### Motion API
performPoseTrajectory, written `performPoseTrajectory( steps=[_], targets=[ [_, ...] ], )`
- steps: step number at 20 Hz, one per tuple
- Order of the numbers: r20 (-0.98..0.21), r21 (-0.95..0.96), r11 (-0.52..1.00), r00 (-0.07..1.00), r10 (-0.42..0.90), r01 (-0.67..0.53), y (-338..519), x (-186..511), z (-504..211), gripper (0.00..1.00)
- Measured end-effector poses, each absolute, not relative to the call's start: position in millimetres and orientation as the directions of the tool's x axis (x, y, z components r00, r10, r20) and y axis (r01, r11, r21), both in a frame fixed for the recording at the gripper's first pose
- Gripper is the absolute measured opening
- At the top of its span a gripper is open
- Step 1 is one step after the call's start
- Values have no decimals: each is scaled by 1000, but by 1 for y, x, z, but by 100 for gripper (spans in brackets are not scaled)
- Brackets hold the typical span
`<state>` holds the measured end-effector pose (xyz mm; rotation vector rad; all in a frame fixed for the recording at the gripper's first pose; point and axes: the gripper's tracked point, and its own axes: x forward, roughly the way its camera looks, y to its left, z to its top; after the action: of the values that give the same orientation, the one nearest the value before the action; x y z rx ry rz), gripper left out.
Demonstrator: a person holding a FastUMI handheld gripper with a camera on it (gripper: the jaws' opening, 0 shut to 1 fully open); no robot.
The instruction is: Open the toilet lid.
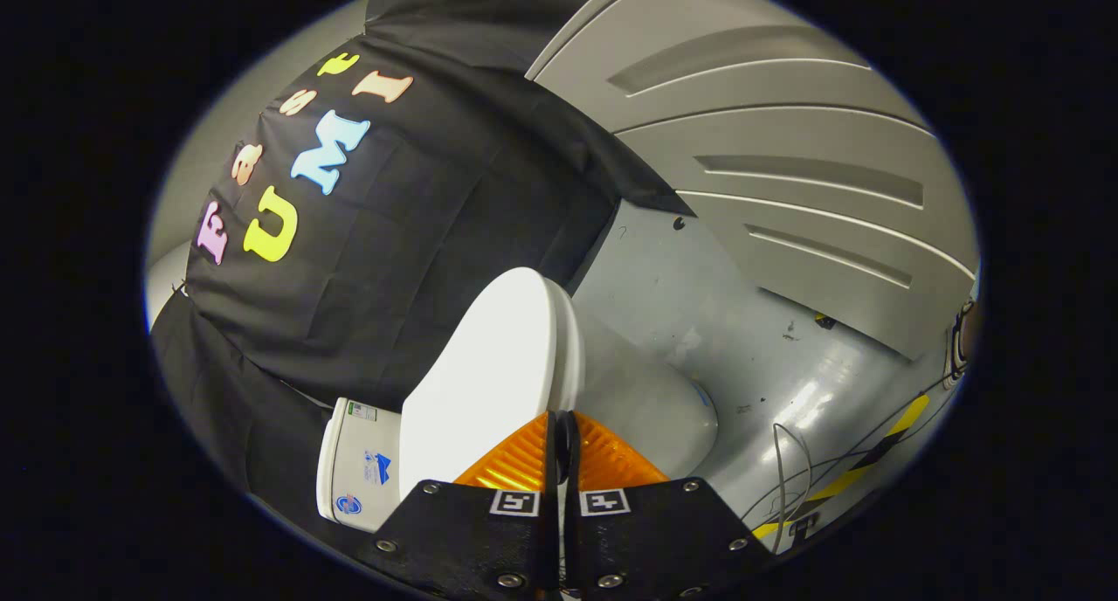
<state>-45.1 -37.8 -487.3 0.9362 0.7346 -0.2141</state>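
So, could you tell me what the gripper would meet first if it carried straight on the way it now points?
Most likely the toilet lid: its front edge lies just ahead of the gripper, whose fingers are closed together. Depth is hard to judge, so they may already touch it.

Smooth white plastic toilet lid point(489, 365): just ahead of the closed gripper point(563, 448); white ceramic tank point(358, 466) behind it, grey floor point(742, 339) beside.
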Motion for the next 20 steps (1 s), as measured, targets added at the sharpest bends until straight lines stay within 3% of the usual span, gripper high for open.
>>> performPoseTrajectory(
  steps=[11,20],
  targets=[
    [-634,577,716,769,89,393,-34,-38,-451,0],
    [-530,538,792,847,51,289,-18,-23,-377,0]
  ],
)
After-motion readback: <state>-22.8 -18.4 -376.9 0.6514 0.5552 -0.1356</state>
